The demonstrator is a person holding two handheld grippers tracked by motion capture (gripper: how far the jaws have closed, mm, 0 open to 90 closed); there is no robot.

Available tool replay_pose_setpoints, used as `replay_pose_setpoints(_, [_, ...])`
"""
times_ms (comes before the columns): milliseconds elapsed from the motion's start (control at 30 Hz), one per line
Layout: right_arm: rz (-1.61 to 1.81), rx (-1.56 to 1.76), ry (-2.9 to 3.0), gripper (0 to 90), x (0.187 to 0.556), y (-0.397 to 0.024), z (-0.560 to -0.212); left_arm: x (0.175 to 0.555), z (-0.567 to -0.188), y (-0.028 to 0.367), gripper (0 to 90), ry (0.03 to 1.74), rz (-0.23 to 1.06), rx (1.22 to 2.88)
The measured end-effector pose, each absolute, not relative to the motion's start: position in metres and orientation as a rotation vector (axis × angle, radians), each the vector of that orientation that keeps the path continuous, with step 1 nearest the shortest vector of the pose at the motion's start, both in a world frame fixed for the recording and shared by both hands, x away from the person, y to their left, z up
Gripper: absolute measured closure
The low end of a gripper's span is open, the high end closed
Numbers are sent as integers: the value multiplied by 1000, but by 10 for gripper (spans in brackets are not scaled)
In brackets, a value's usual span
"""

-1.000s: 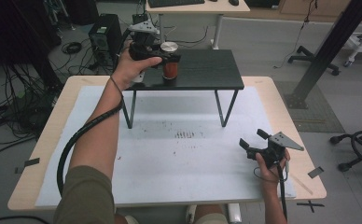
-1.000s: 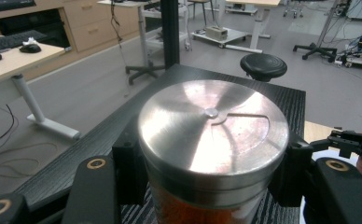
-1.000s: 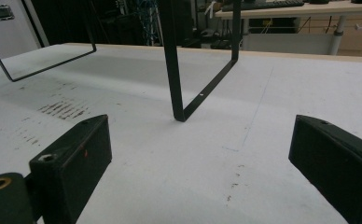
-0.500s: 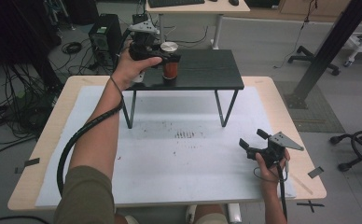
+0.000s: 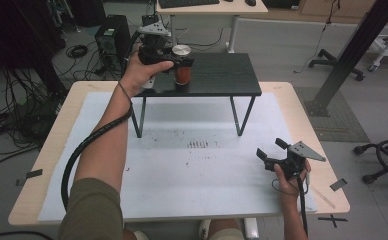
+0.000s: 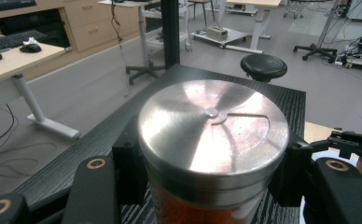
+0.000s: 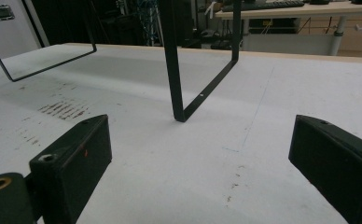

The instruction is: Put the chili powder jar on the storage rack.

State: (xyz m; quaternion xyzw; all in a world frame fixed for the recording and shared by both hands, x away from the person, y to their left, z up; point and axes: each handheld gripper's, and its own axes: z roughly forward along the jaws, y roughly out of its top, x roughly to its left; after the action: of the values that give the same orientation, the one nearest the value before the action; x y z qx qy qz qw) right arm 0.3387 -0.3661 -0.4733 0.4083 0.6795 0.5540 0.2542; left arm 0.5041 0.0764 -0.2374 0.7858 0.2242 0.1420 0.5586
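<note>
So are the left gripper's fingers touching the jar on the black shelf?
Touching. The left gripper view shows both fingers pressed against the jar just under its metal lid.

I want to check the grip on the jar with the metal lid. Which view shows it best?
The left gripper view: the jar sits close up, its silver lid large, both black jaws pressed against its sides. The high view shows it small and far off on the black shelf, partly behind the left gripper. The right gripper view looks across the white table.

Left hand-held gripper (image 5: 183, 64) clamped around an orange jar with a metal lid (image 5: 182, 65), upright on a black raised shelf (image 5: 222, 77). Right hand-held gripper (image 5: 270, 149), jaws apart, held low over the bench (image 5: 182, 180) near its right edge.
</note>
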Motion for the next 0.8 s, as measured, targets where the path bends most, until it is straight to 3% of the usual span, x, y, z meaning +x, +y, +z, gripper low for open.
replay_pose_setpoints(800, [1507,1107,1842,58,339,-366,-473,504,-238,76,425,535,333,1848])
